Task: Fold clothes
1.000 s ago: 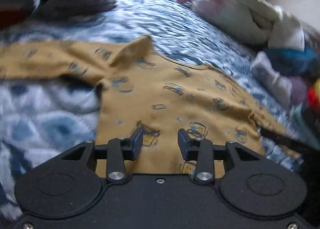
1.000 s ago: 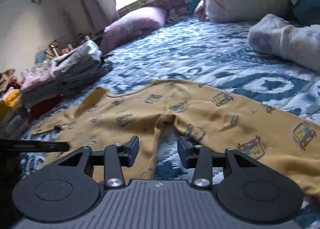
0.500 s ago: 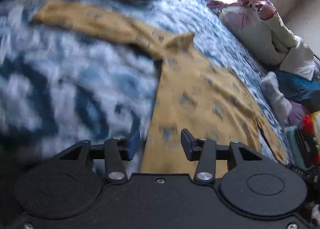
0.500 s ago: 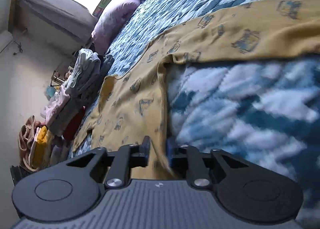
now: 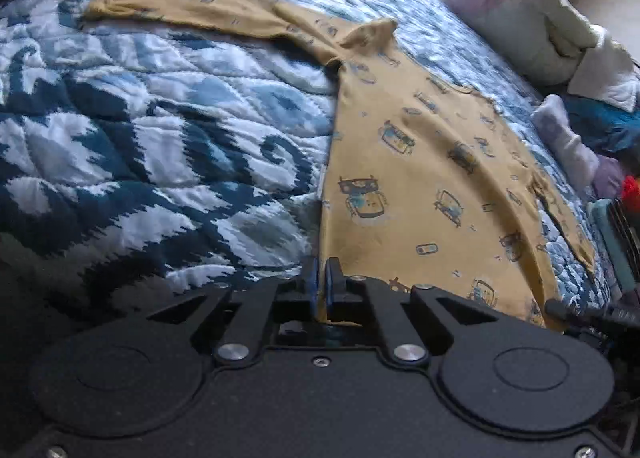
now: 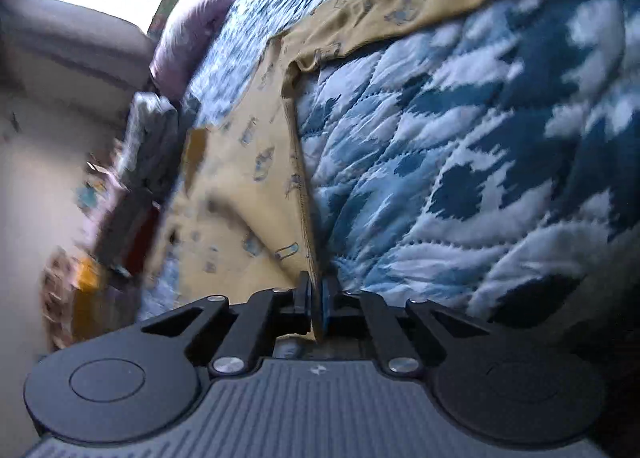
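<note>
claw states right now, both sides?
Left claw: closed on the edge of the yellow garment.
Right claw: closed on another edge of the same garment.

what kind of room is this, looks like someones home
Most likely a bedroom at home: a mustard printed garment lies spread on a bed with a blue and white quilt, a purple pillow sits near the bright window, and stacked folded clothes wait beside it.

Both wrist fisheyes look low and close along their fingers across the blue-and-white patterned quilt [image 5: 160, 146], sharing the mustard printed garment [image 5: 420, 178] [image 6: 248, 162] at frame centre.
</note>
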The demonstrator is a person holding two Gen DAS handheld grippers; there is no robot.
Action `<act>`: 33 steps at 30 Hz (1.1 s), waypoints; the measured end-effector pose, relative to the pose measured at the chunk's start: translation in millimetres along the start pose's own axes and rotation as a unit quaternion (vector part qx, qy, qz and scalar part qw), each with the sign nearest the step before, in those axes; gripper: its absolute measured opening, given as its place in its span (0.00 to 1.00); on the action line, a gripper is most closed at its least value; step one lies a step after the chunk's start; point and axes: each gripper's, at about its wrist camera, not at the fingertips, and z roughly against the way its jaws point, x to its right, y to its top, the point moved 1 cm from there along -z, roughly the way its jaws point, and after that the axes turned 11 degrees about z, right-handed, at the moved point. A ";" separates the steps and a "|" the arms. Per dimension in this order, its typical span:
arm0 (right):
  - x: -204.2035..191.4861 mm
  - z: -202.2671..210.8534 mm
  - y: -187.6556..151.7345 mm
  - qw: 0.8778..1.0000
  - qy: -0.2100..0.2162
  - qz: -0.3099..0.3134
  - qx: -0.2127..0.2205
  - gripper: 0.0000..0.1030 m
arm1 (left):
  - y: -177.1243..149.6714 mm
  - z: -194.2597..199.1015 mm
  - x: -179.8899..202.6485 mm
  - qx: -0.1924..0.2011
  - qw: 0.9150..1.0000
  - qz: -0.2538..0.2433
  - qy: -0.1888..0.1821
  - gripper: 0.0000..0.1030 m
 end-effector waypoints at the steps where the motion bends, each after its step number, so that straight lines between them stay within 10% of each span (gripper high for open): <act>1: -2.5 4.7 1.2 1.000 -0.006 0.007 0.011 0.18 | -0.3 -2.1 -1.7 -0.006 1.000 0.002 0.001 0.09; 5: -13.4 7.6 3.6 0.999 -0.001 0.038 0.022 0.46 | 0.1 -9.2 -7.6 -0.020 0.999 0.032 -0.026 0.18; 6: -16.3 2.4 2.5 0.999 -0.002 0.049 0.016 0.42 | -0.8 -10.1 -7.1 -0.017 0.999 0.029 -0.024 0.01; 7: -18.5 -1.8 1.2 0.998 -0.007 0.060 0.013 0.35 | 0.0 -8.9 -6.3 -0.012 0.999 0.028 -0.022 0.01; 8: -17.6 -2.4 1.5 0.998 -0.008 0.057 0.013 0.08 | 3.0 -2.9 -6.6 -0.002 0.999 0.032 -0.024 0.01; 9: -15.6 -1.5 2.4 0.999 -0.006 0.047 0.014 0.06 | 7.2 5.4 -8.9 0.008 0.999 0.038 -0.028 0.01; 22: 6.7 7.3 -1.9 1.000 -0.020 0.007 -0.010 0.05 | 15.7 4.8 -12.6 -0.004 0.999 0.021 0.026 0.07; 24: 2.4 15.8 -1.5 0.999 -0.043 0.012 0.002 0.11 | 19.5 15.9 -5.6 0.025 0.999 0.001 0.036 0.23; 33: -61.7 6.1 19.3 0.977 -0.077 0.189 0.056 0.15 | 74.5 13.3 9.3 0.073 0.997 0.017 -0.024 0.33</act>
